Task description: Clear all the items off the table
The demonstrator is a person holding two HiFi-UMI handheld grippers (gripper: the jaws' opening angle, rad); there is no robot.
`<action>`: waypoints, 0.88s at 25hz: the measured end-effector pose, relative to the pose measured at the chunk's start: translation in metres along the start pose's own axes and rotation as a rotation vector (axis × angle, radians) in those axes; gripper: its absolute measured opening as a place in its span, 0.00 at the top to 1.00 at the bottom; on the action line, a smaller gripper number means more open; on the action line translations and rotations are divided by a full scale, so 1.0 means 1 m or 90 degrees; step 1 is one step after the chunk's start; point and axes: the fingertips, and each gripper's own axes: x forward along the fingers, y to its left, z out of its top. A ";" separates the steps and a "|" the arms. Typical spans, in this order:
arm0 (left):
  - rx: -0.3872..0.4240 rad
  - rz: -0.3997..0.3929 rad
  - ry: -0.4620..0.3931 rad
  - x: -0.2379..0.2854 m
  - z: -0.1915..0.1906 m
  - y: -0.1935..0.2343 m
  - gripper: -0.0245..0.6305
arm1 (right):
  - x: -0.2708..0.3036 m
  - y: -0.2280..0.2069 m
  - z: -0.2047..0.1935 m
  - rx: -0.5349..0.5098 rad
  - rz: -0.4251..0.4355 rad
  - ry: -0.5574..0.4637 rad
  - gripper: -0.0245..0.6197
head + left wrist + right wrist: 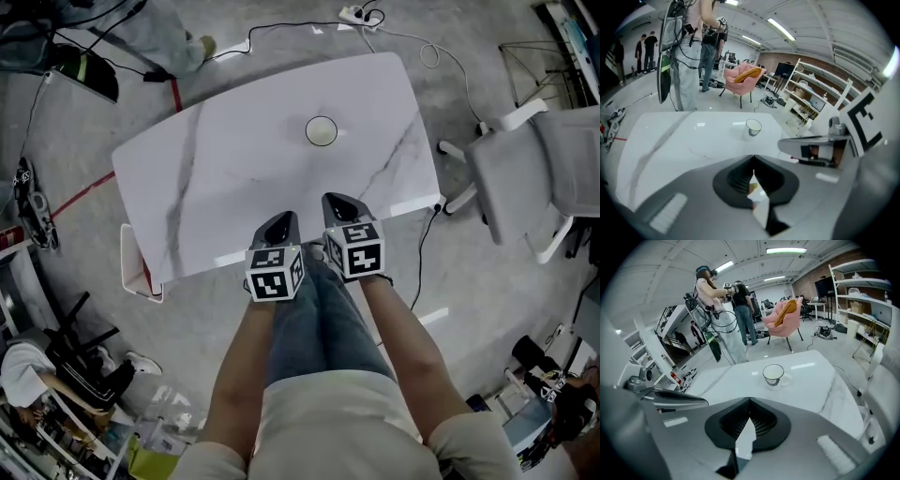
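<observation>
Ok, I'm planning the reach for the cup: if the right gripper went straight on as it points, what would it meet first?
Probably the bare table, short of the cup: the right gripper slants down, and the cup sits farther on, slightly right of its line. Depth is hard to judge.

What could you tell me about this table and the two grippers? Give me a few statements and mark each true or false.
1. A single cup is the only thing standing on the white table. True.
2. The jaws of the left gripper are spread wide open. False: they are shut, with nothing between them.
3. The right gripper is holding the cup. False: its jaws are shut and empty, and the cup stands apart from it, farther along the table.
4. The cup stands upright. True.
5. A pink chair stands on the floor beyond the table. True.
</observation>
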 end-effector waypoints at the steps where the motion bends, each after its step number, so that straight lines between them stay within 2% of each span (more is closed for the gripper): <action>1: 0.000 -0.001 0.003 0.004 0.000 0.003 0.95 | 0.005 -0.002 0.001 0.006 -0.003 -0.002 0.96; 8: 0.022 -0.008 0.016 0.035 -0.004 0.023 0.95 | 0.041 -0.014 0.003 0.032 -0.013 -0.024 0.96; 10: 0.028 -0.011 0.017 0.045 -0.003 0.027 0.95 | 0.052 -0.018 0.002 0.039 -0.007 -0.027 0.84; 11: 0.028 -0.012 0.018 0.051 -0.003 0.029 0.95 | 0.057 -0.020 0.002 0.044 -0.007 -0.028 0.82; 14: 0.028 -0.014 0.021 0.067 -0.003 0.036 0.95 | 0.069 -0.030 0.002 0.052 -0.020 -0.033 0.81; 22: 0.034 -0.028 0.039 0.093 -0.008 0.040 0.95 | 0.089 -0.046 0.008 0.057 -0.047 -0.053 0.69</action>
